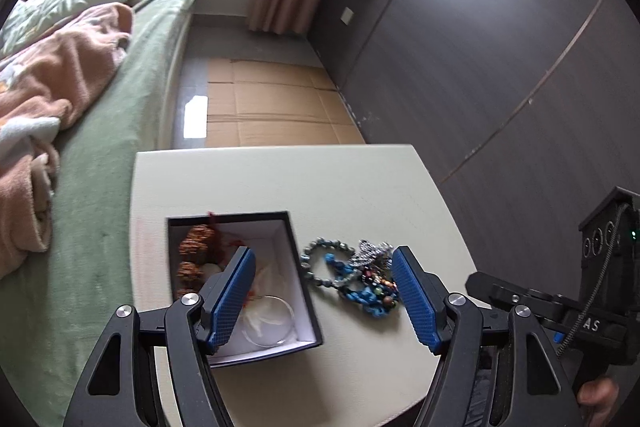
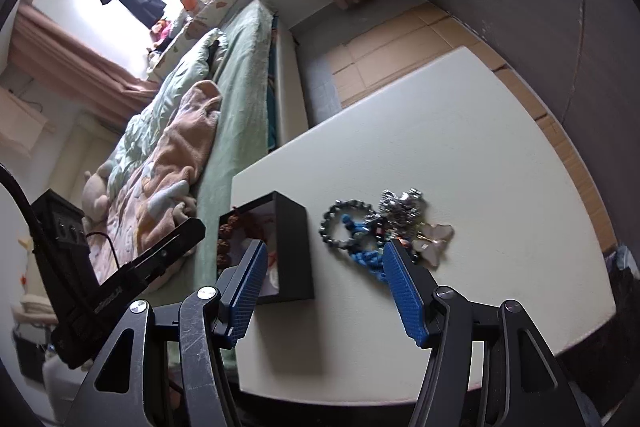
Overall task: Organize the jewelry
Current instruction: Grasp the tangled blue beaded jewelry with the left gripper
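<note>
Left gripper (image 1: pixel 323 293): ribbed blue pads spread wide, holding nothing | Right gripper (image 2: pixel 322 291): likewise spread, empty | Box (image 1: pixel 304 267): square, black, white-lined, holding knobbly brown beads (image 1: pixel 192 255) and a clear bangle (image 1: pixel 269 323) | Jewelry heap (image 2: pixel 384 227): tangled beads just beside the box on the matte cream table (image 2: pixel 460 131)

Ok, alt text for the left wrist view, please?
Open left tongs hover over a white table above a black box holding brown beads and a clear bangle. A tangle of bracelets lies right of it; a bed stands left.
</note>
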`<state>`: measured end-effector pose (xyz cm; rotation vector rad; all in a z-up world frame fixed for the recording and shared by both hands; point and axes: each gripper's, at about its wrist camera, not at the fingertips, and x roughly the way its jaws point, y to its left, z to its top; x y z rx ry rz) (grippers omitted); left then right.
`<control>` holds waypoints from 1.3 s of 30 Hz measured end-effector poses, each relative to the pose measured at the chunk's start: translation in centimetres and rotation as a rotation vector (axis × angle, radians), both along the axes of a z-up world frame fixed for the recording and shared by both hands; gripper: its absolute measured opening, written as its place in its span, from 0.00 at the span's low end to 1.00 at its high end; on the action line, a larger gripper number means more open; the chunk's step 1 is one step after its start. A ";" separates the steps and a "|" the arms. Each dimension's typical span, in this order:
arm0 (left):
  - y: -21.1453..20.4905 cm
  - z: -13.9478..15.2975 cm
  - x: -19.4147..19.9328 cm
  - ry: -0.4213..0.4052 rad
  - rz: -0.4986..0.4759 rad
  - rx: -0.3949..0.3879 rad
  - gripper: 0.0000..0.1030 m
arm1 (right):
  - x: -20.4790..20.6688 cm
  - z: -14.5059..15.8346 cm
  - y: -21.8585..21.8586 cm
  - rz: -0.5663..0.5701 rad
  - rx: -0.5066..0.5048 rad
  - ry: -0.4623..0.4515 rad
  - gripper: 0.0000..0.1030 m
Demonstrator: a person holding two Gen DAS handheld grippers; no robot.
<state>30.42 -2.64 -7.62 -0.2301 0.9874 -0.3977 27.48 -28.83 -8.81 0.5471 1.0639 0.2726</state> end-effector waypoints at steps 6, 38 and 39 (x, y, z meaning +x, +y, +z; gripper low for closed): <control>-4.3 -0.8 1.1 0.056 -0.103 0.076 0.55 | -0.1 -2.2 -3.2 -0.060 0.057 0.079 0.59; -14.3 -10.1 6.7 0.194 -0.323 0.312 0.20 | 1.3 -8.0 -10.6 -0.216 0.182 0.215 0.59; -14.0 -9.9 6.8 0.194 -0.313 0.307 0.20 | 1.4 -8.1 -10.3 -0.210 0.179 0.216 0.59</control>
